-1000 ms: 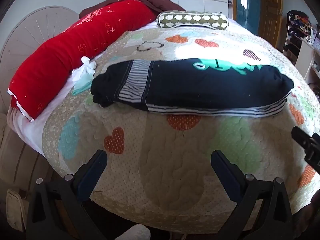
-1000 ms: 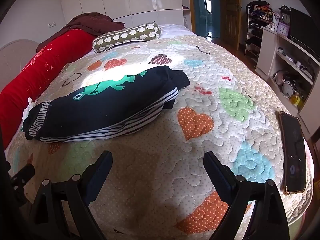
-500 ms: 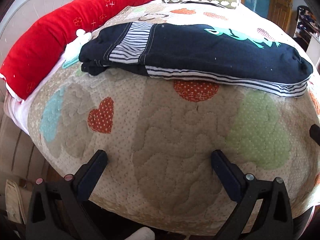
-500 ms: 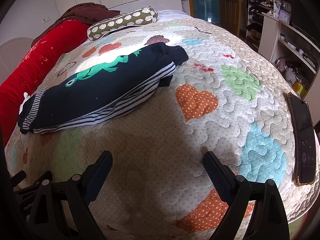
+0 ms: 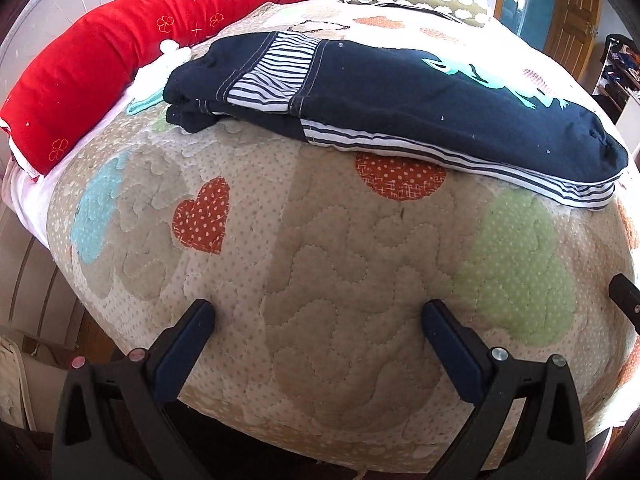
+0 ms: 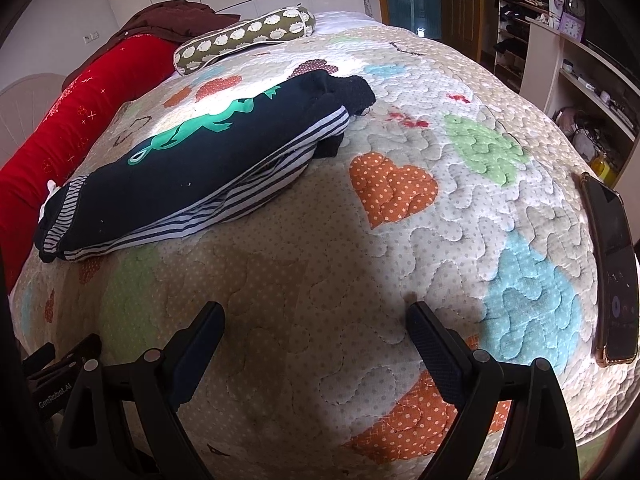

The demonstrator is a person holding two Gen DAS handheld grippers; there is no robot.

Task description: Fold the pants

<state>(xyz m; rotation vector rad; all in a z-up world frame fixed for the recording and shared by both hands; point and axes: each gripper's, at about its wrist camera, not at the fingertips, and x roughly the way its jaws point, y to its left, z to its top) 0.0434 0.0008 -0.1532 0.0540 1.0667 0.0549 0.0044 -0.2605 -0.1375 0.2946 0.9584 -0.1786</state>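
The navy pants (image 5: 400, 96) with striped trim and a green print lie folded lengthwise in a long band across the quilted bed (image 5: 320, 260). They also show in the right wrist view (image 6: 192, 172). My left gripper (image 5: 318, 312) is open and empty, over the quilt below the pants' striped cuff end. My right gripper (image 6: 314, 314) is open and empty, over the quilt near the bed's front edge, short of the pants' other end.
A long red bolster (image 5: 132, 52) lies along the bed's left side. A spotted olive pillow (image 6: 244, 38) lies at the far end. A phone (image 6: 610, 260) lies on the quilt at the right edge. White shelves (image 6: 576, 80) stand to the right.
Both grippers have moved forward toward the pants, which now look larger and closer in both views. Both stay open.
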